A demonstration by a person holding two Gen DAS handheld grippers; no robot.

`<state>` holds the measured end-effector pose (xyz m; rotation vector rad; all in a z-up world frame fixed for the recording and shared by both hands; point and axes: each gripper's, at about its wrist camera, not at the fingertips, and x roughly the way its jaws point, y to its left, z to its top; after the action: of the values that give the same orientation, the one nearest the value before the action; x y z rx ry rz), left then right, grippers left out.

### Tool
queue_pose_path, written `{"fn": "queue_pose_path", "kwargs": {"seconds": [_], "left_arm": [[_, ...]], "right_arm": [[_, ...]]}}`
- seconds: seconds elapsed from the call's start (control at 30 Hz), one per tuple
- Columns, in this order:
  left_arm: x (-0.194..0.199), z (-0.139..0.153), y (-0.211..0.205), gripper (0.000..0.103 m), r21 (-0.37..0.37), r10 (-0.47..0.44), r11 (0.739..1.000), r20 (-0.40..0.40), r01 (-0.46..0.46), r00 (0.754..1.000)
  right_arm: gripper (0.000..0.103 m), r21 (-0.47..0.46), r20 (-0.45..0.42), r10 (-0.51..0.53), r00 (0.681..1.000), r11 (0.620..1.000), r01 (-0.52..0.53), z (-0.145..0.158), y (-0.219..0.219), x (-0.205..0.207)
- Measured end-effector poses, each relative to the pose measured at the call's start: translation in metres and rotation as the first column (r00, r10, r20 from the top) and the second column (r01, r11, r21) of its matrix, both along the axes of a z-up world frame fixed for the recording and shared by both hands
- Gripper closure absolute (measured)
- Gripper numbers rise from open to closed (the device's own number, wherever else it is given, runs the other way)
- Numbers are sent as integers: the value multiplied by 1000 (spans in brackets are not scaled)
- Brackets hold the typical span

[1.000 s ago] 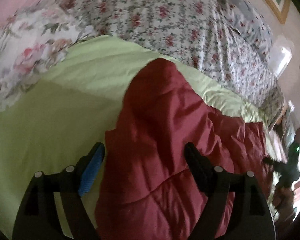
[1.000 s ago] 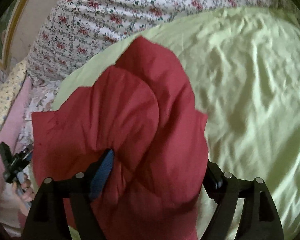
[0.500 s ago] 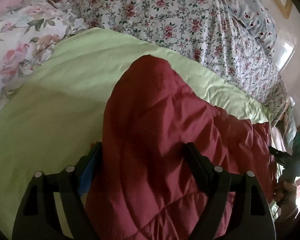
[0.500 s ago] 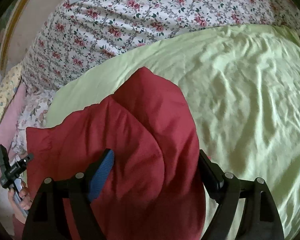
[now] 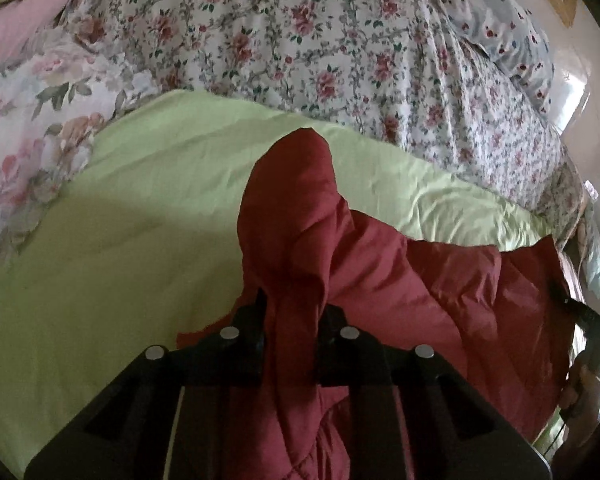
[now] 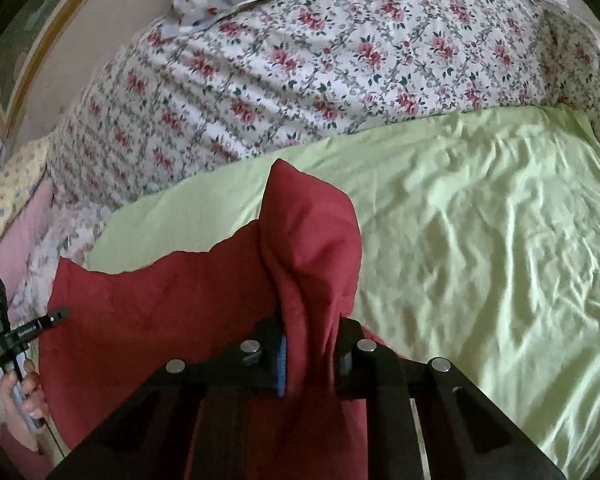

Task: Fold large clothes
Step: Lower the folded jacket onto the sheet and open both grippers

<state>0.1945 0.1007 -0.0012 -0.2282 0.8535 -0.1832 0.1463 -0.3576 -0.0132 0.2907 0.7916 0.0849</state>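
The left gripper [image 5: 290, 320] is clamped on a bunched corner of the red quilted garment [image 5: 440, 292]; a peak of cloth rises straight ahead from between its 2 jaws, and the rest spreads off to its right toward the other hand. The right gripper [image 6: 310, 344] is likewise closed on the red quilted garment [image 6: 160, 300], with a peak standing ahead of its jaws and the body lying to its left. So the cloth's long axis seems to run between the 2 claws, each holding 1 end, neither nearer. Ahead of both lies the green sheet [image 5: 120, 240], then the floral bedspread [image 6: 320, 60]. Carrying both corners forward together would likely lay the fold.
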Motion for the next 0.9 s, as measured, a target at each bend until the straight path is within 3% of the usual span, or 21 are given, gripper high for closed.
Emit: {"fn": "queue_pose_path", "kwargs": {"seconds": [0.27,0.63,0.9], "left_arm": [[38,-23,3,90,-31,19,999,-64,-21,998],[48,-48,5,89,-61,14,998,-108,-20,994],[30,-34,12,72,-72,46,996,-78,-52,996]], "right_arm": [[89,21,-63,-57,996,998,58,-27,-12,35],[88,49,-101,-76,992,995,81,-52,-19,41],[86,24,-101,-82,991,996,85,-51,-16,39]]}}
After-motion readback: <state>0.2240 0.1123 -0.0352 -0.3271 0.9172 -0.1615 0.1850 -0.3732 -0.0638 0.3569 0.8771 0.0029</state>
